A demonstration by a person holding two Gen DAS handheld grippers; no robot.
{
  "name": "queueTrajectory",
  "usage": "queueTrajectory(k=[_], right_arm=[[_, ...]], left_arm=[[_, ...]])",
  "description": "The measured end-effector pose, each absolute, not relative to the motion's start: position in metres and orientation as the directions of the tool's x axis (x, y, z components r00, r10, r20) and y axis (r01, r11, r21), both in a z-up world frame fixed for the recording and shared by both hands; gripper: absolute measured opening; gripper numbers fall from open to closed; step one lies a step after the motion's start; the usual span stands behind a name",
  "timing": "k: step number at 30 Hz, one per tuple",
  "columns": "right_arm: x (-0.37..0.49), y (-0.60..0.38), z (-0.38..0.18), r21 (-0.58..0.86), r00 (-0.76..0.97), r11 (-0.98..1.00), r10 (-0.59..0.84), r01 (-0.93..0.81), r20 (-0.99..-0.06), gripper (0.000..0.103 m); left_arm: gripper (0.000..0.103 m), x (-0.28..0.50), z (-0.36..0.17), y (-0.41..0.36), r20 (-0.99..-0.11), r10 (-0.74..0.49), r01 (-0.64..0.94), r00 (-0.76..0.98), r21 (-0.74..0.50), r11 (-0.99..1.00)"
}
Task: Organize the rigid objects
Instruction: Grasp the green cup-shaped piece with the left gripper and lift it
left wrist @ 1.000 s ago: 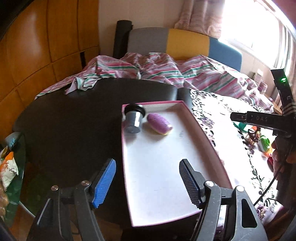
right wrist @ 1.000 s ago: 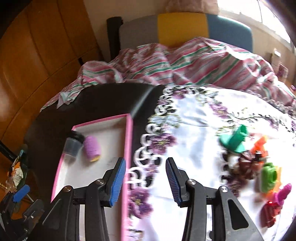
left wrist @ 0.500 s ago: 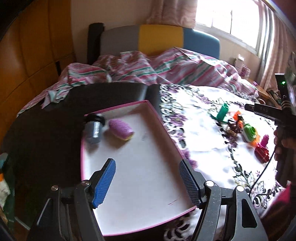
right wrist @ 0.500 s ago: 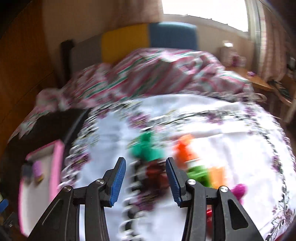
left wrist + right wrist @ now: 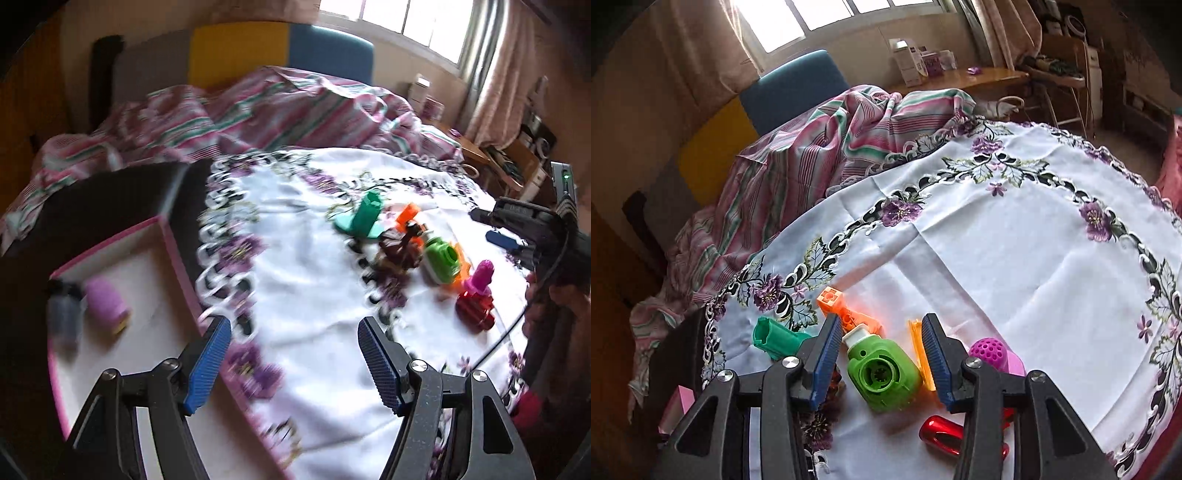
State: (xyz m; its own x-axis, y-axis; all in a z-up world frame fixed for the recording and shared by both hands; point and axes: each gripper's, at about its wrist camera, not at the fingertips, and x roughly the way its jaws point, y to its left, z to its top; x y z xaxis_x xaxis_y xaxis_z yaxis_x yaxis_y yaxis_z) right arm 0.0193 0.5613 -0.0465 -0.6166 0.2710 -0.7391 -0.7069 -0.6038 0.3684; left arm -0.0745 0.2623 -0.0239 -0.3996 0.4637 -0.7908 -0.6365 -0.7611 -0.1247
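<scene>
A pink-rimmed white tray (image 5: 162,236) at the left holds a purple piece (image 5: 105,301) and a grey-black cylinder (image 5: 64,317). A cluster of toys lies on the white embroidered cloth: a teal piece (image 5: 364,216), an orange piece (image 5: 408,213), a brown piece (image 5: 400,251), a green piece (image 5: 441,262), a magenta piece (image 5: 482,275) and a red piece (image 5: 474,312). My left gripper (image 5: 293,360) is open and empty over the cloth beside the tray. My right gripper (image 5: 882,360) is open, its fingers on either side of the green piece (image 5: 882,371), above it.
A striped bedsheet (image 5: 258,110) is heaped behind the table. The dark bare tabletop (image 5: 92,206) lies left of the cloth. A wooden desk with boxes (image 5: 960,74) stands by the window. Near the green piece lie the red piece (image 5: 942,434) and the magenta piece (image 5: 991,350).
Both grippers have swung right, away from the tray. My right gripper has come down over the toy cluster and now straddles the green piece. Both stay open.
</scene>
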Motion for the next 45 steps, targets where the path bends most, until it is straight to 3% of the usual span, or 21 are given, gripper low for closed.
queueTrajectory(k=[9,16,22,23,24,25,32,45], right_arm=[[0.013,0.562,-0.053,0.394,-0.622,-0.604,0.224,-0.693,-0.750,0.045],[0.011,0.566,-0.057,0.410,-0.622,-0.593,0.204,-0.693,-0.756,0.045],[0.012,0.569,-0.060,0.425,-0.621,-0.578,0.190,-0.697,-0.761,0.045],[0.011,0.569,-0.060,0.422,-0.620,-0.579,0.191,-0.697,-0.761,0.045],[0.011,0.569,-0.060,0.417,-0.617,-0.581,0.194,-0.699,-0.763,0.045],[0.010,0.569,-0.061,0.405,-0.610,-0.585,0.202,-0.703,-0.766,0.045],[0.005,0.564,-0.057,0.399,-0.630,-0.623,0.201,-0.673,-0.750,0.045],[-0.022,0.531,-0.050,0.429,-0.719,-0.763,0.066,-0.483,-0.692,0.045]], left_arm=[[0.072,-0.121,-0.028,0.347,-0.775,0.535,-0.679,-0.335,-0.196,-0.708],[0.068,-0.143,-0.038,0.409,-0.790,0.534,-0.722,-0.302,-0.176,-0.669],[0.055,-0.163,-0.063,0.449,-0.828,0.501,-0.731,-0.251,-0.178,-0.659],[0.047,-0.166,-0.068,0.452,-0.835,0.496,-0.730,-0.240,-0.182,-0.659],[0.032,-0.169,-0.075,0.456,-0.846,0.481,-0.727,-0.232,-0.178,-0.663],[0.032,-0.171,-0.082,0.457,-0.854,0.464,-0.716,-0.235,-0.171,-0.677],[0.030,-0.160,-0.063,0.407,-0.810,0.527,-0.680,-0.255,-0.238,-0.694],[0.030,-0.100,-0.046,0.292,-0.783,0.539,-0.644,-0.311,-0.243,-0.725]])
